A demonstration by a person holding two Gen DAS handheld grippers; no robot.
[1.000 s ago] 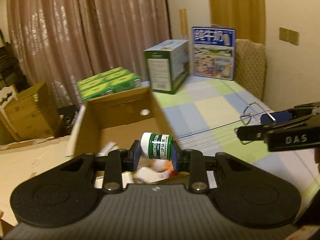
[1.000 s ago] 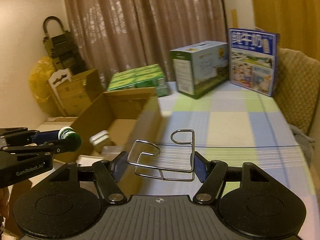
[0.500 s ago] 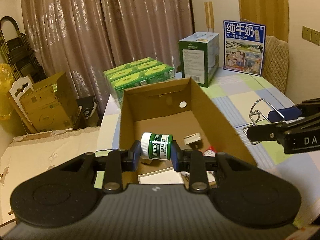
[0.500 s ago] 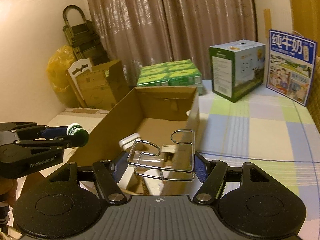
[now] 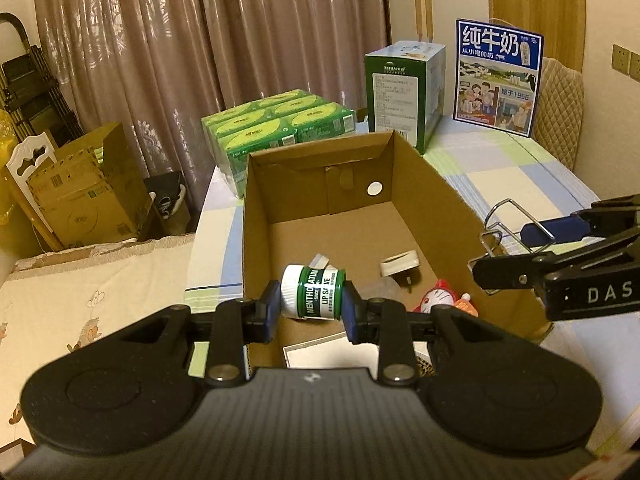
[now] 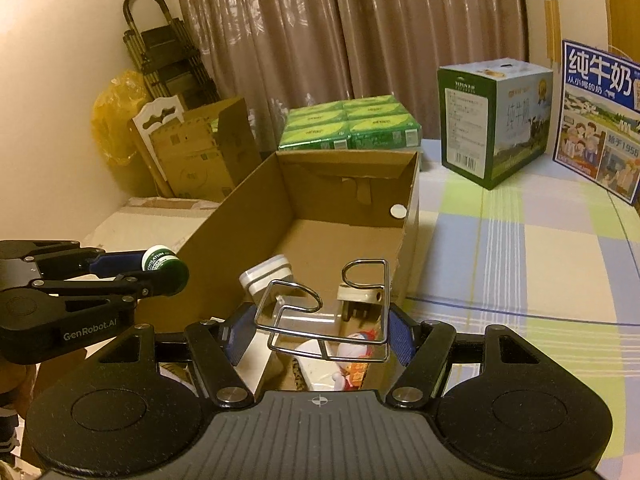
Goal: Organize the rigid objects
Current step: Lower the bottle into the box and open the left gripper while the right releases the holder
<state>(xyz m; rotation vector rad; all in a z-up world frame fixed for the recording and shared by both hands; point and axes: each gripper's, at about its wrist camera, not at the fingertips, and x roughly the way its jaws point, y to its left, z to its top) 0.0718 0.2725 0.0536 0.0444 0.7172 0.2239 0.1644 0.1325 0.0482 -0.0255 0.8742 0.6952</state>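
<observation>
**Open box at the table's left edge, cartons behind it**

A cardboard box [image 5: 436, 184] stands open on the table [image 6: 540, 264], at its left edge. In the box lie a plug adapter [image 5: 400, 269], a small toy figure [image 5: 438, 302] to its right, and a flat card [image 5: 332, 354] nearer the camera. Behind the box sits a pack of cartons [image 5: 276, 120]; to its right stand a milk carton [image 5: 404, 88] and then a taller milk box [image 5: 498, 78]. A chair [image 5: 562, 108] stands behind the table's far right corner. Left of the table, on the floor, sit folded boxes [image 6: 200, 152] before a curtain [image 6: 340, 28].
</observation>
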